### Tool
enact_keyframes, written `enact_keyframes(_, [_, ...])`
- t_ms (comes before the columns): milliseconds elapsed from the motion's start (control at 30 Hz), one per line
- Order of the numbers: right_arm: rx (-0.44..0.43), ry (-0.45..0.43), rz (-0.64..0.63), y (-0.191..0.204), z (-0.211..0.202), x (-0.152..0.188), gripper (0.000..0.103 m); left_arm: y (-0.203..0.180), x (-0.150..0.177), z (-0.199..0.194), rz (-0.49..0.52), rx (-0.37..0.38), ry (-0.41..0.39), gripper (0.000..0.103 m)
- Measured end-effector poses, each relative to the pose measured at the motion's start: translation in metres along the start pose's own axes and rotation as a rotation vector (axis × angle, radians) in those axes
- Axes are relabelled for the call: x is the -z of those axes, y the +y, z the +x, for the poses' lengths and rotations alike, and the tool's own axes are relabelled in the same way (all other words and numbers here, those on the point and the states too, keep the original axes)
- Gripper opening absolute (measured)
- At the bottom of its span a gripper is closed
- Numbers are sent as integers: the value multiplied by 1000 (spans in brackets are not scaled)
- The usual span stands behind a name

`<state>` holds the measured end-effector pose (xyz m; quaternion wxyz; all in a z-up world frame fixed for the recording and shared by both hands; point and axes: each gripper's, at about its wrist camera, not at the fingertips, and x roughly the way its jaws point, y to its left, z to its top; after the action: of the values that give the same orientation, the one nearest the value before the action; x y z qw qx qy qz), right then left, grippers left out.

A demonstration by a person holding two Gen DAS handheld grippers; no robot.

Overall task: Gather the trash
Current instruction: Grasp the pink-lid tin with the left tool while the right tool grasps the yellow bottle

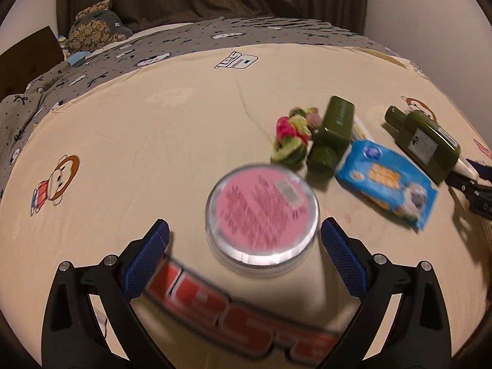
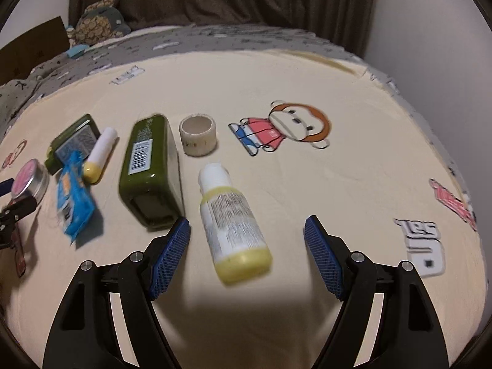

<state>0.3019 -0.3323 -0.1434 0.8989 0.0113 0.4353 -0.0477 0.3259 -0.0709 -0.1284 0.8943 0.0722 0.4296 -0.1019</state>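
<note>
Left gripper: fingers spreading around blurred pink-lidded tin, untouched. Right gripper: fingers gaping beside blurred yellow bottle.

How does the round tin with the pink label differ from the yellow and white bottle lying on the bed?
The round tin is flat, wide and metallic with a pink top; the yellow and white bottle is long and plastic. The tin rests on its flat side, label up; the bottle lies on its side. The tin sits before the left hand-held gripper, the bottle before the right hand-held gripper. Neither is gripped.
</note>
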Motion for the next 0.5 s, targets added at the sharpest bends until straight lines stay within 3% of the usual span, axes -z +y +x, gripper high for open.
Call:
enact_keyframes(67, [-10, 1, 6, 1, 4, -4, 77, -3, -7, 8, 5, 4, 11, 91])
enact_keyframes(133, [-28, 8, 7, 1, 7, -6, 73, -4, -9, 13, 10, 18, 28, 81])
enact_keyframes(200, [-53, 14, -5, 3, 9, -8, 61, -6, -10, 14, 13, 36, 32, 70])
enact_keyframes(267, [-53, 15, -25, 8, 8, -9, 37, -7, -8, 9, 14, 37, 37, 67])
enact_keyframes(500, [-61, 4, -67, 20, -22, 16, 32, -4, 20, -19, 10, 43, 29, 67])
